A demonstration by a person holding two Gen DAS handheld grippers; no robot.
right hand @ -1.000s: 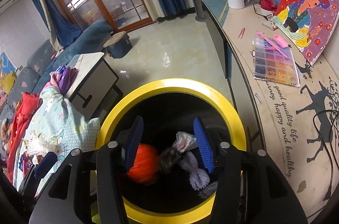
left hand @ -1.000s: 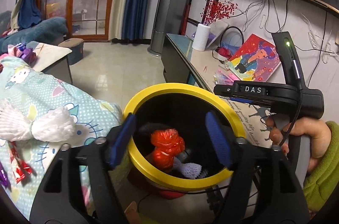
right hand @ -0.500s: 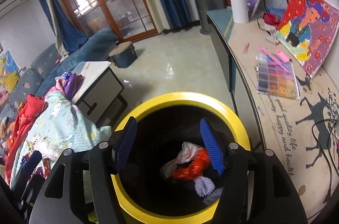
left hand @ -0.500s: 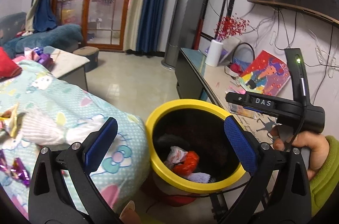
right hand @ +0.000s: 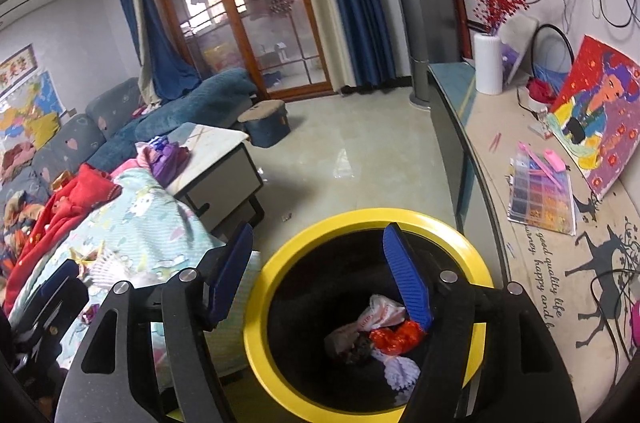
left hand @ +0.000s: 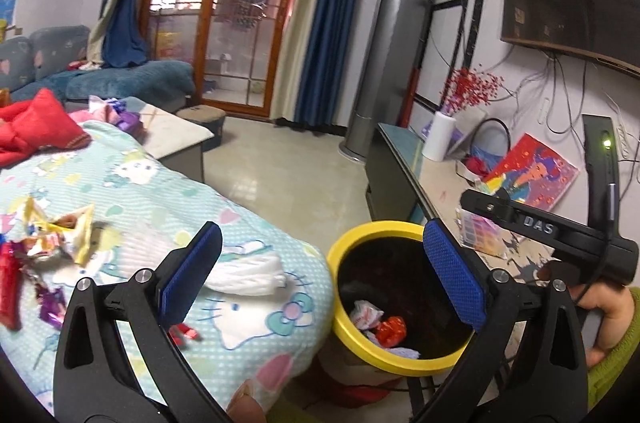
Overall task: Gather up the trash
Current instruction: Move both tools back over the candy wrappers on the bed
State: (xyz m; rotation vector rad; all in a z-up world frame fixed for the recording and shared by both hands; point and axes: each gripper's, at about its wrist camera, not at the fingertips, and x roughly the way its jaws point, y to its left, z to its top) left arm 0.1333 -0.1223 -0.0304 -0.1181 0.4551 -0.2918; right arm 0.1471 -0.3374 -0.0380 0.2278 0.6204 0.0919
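A black bin with a yellow rim point(left hand: 347, 250) stands on the floor by a bed. At its bottom lie a red crumpled wrapper point(left hand: 391, 329), a white wrapper point(left hand: 365, 315) and a pale foam net point(right hand: 400, 371). My left gripper point(left hand: 322, 265) hangs wide open above the bed's edge and the bin, holding nothing. My right gripper point(right hand: 320, 277) is over the bin's rim point(right hand: 256, 323), its jaws opening with nothing between them. On the cartoon-print bedcover point(left hand: 160, 191) lie a white foam net point(left hand: 250, 273) and several candy wrappers point(left hand: 56, 239).
A long low cabinet point(right hand: 476, 151) runs along the right wall with a painting point(right hand: 600, 111), a bead box point(right hand: 540, 199) and a white vase point(right hand: 487, 63). A coffee table point(right hand: 218, 159), a blue sofa point(right hand: 192, 107) and bare tiled floor point(right hand: 352, 159) lie beyond. A hand point(left hand: 602, 307) grips the right gripper's handle.
Both grippers have lifted back from the bin's mouth and their jaws have spread wider. The red piece seen between the fingers now lies at the bin's bottom. The left view has swung toward the bed.
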